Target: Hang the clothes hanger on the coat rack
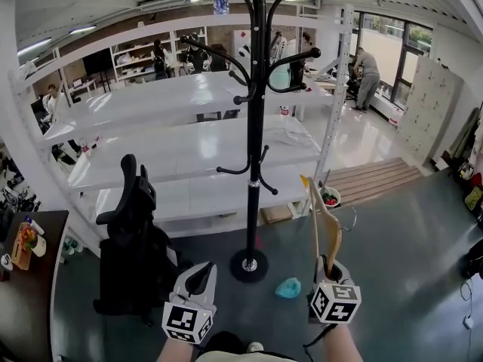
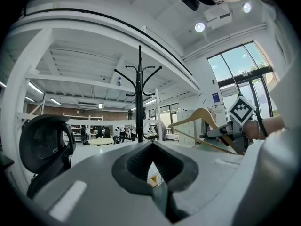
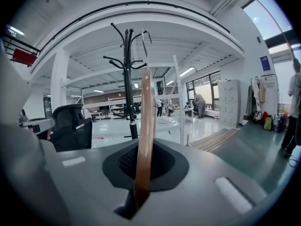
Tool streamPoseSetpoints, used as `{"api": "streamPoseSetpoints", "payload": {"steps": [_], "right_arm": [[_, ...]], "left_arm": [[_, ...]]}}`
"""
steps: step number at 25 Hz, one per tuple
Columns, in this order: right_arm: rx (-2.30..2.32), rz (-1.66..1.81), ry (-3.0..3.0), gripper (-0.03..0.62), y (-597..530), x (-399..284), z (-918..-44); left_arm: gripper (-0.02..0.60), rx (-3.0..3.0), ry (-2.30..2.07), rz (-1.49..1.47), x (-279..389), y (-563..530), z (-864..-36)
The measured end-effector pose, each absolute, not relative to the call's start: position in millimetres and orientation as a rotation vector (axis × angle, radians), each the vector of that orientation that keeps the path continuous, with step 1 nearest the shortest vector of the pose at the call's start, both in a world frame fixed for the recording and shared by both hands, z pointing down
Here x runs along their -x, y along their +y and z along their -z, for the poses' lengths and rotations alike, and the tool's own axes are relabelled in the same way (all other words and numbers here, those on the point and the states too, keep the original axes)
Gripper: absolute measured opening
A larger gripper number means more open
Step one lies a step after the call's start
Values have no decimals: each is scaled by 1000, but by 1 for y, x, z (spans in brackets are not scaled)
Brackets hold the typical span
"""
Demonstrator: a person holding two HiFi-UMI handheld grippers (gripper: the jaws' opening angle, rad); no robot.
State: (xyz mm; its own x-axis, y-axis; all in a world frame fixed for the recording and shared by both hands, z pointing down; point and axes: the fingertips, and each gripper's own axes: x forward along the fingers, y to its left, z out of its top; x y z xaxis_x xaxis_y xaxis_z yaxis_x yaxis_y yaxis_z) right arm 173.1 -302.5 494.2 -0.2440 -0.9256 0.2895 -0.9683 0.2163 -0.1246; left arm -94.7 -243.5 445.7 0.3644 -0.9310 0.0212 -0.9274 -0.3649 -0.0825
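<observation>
A tall black coat rack [image 1: 255, 127] with curved hooks stands on a round base straight ahead; it also rises in the left gripper view [image 2: 139, 95] and the right gripper view [image 3: 127, 79]. My right gripper [image 1: 329, 266] is shut on a wooden clothes hanger [image 1: 323, 221], which stands upright from its jaws with a metal hook on top [image 3: 145, 140]. The hanger is short of the rack, to its right. My left gripper [image 1: 198, 277] is shut with nothing in it, low and left of the rack's base. From the left gripper view the hanger [image 2: 200, 119] shows at the right.
A black office chair [image 1: 132, 232] stands left of the rack, close to my left gripper. White tables [image 1: 181, 149] run behind the rack. A teal cloth [image 1: 287, 288] lies on the dark floor near the base. A person [image 1: 367, 78] stands far back right.
</observation>
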Motion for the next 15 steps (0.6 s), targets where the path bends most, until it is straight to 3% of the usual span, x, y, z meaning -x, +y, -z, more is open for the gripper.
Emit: {"api": "streamPoseSetpoints", "payload": {"steps": [15], "right_arm": [[-1828, -337, -2356, 26, -424, -134, -442]], "left_arm": [[0, 2586, 1663, 81, 115, -350, -440]]}}
